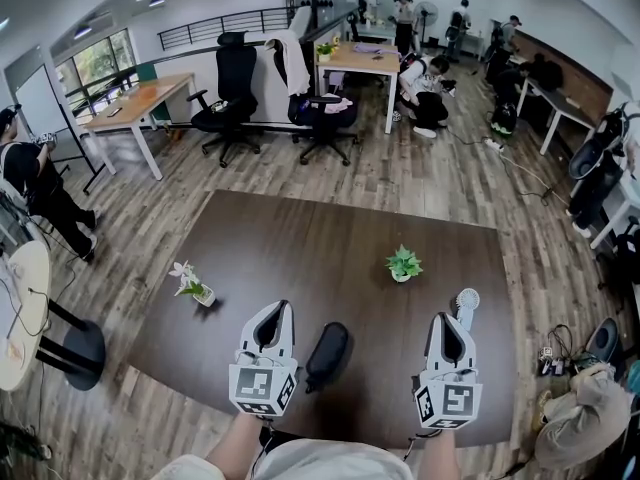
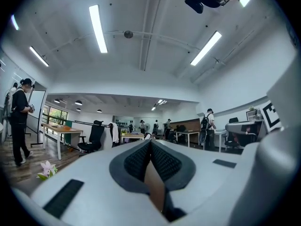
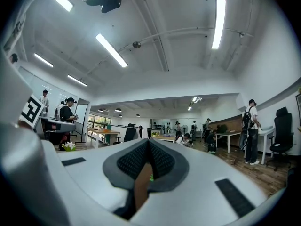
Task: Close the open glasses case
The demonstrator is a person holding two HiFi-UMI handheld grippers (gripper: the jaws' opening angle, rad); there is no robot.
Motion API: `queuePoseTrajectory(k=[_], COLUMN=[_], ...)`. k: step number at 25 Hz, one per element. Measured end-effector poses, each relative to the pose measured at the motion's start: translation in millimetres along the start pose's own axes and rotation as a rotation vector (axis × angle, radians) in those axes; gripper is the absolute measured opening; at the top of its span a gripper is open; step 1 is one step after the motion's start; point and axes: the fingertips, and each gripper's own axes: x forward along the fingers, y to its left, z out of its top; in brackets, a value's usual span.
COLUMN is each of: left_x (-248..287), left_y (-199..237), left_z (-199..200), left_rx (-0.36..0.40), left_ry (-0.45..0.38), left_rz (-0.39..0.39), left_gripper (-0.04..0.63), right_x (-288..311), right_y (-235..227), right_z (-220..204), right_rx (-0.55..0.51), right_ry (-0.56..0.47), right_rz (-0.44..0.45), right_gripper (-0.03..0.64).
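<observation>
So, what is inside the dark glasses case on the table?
Nothing inside shows. The glasses case lies shut on the table, so its lid covers whatever it holds.

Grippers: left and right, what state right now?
Left gripper: closed, holding nothing.
Right gripper: closed, holding nothing.

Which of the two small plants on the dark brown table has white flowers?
The small white-flowered plant on the left; the leafy green plant in a white pot, further right, shows only leaves.
</observation>
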Motion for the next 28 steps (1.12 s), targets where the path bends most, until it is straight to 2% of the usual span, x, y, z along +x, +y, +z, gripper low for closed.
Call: queuePoseTrajectory(k=[6,28], left_x=[0.4,2.5], left_y=[-2.3,-7.5], left_z=[-0.4,-5.5], left_rx=[-0.004,-0.004], left_ry=[0.008,0.021], left_rz=[-0.003,-0.013], left_gripper=[0.003,0.003], right_x=[-0.6,-1.2], right_y=[4.8,-0.4], right_z=[-8.7,-17.1], right_rx=[0.023,0.014], right_ry=[0.027,0.051], right_rz=[0.03,0.023], right_gripper=[0.001,0.001])
